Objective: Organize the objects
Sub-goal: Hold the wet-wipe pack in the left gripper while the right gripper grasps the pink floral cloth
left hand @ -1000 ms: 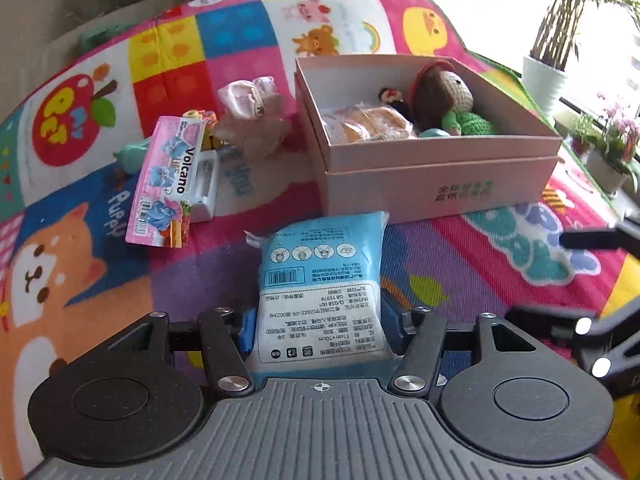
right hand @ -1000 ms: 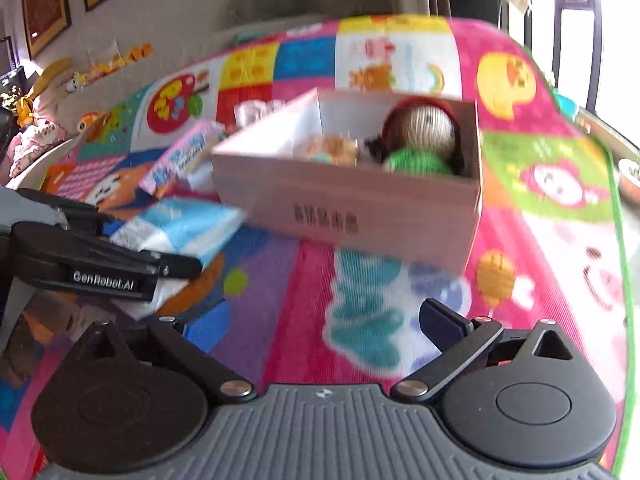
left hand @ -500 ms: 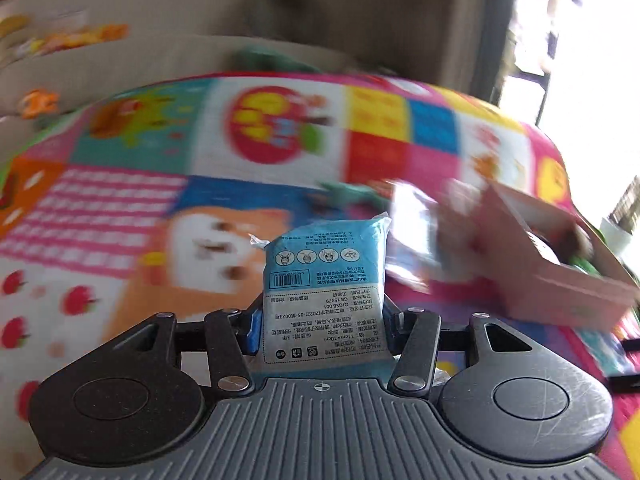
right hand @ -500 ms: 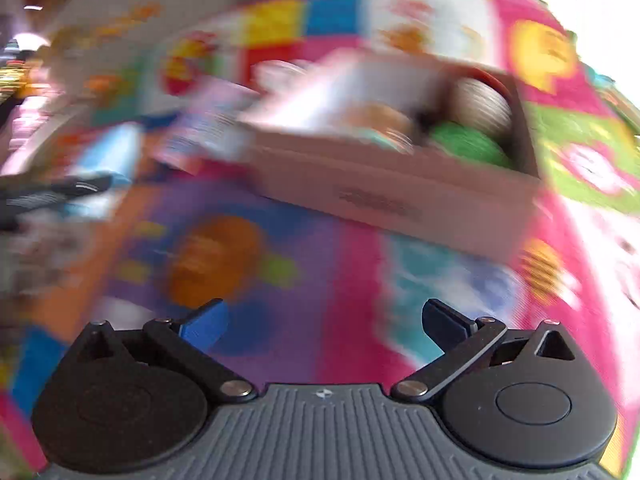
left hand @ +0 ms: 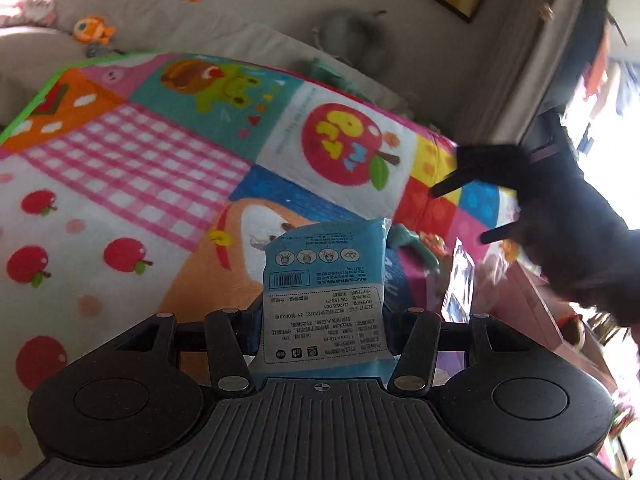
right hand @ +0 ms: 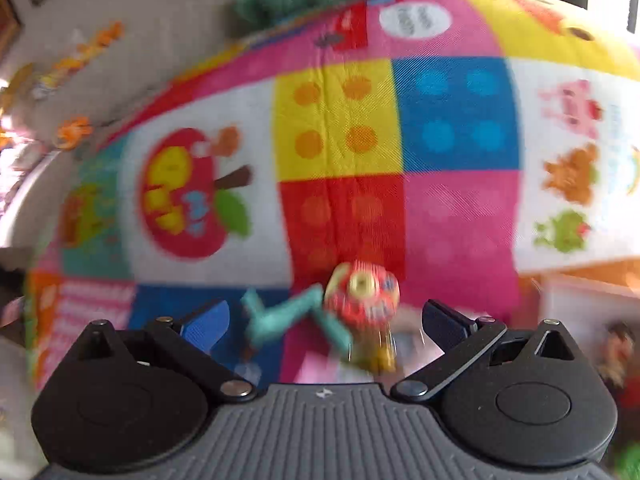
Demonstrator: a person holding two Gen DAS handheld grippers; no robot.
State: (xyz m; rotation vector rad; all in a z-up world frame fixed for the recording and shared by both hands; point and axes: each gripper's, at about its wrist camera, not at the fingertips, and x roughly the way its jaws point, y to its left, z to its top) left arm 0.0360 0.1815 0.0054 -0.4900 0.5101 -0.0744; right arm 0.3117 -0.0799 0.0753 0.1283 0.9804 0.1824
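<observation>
The left hand-held gripper (left hand: 324, 320) pinches a blue packet (left hand: 325, 280) at the lower centre of its view. Both pads press on the packet's sides, and the printed back faces the camera. The packet stands up off the play mat (left hand: 132, 184), so it is carried, not resting. Gripping it near the lower end leaves the top free, which should make it easy to drop into a container.

At the right edge of that view, dark and blurred, the right hand-held gripper (left hand: 480, 208) hangs over the mat with its fingers apart. Below it, at the lower right, shows part of the pink box (left hand: 532, 308), probably where loose things go.

In the right wrist view the right hand-held gripper (right hand: 324, 320) is spread wide with nothing between the pads. Just ahead of them, at the lower centre, lie a teal toy (right hand: 280, 316) and a red-and-yellow toy (right hand: 362, 292), the second touching or overlapping the first; blur hides what they are. The open jaws pointed down at these toys suggest a pickup is being lined up. The box edge (right hand: 584, 300) shows at the right of this frame.
</observation>
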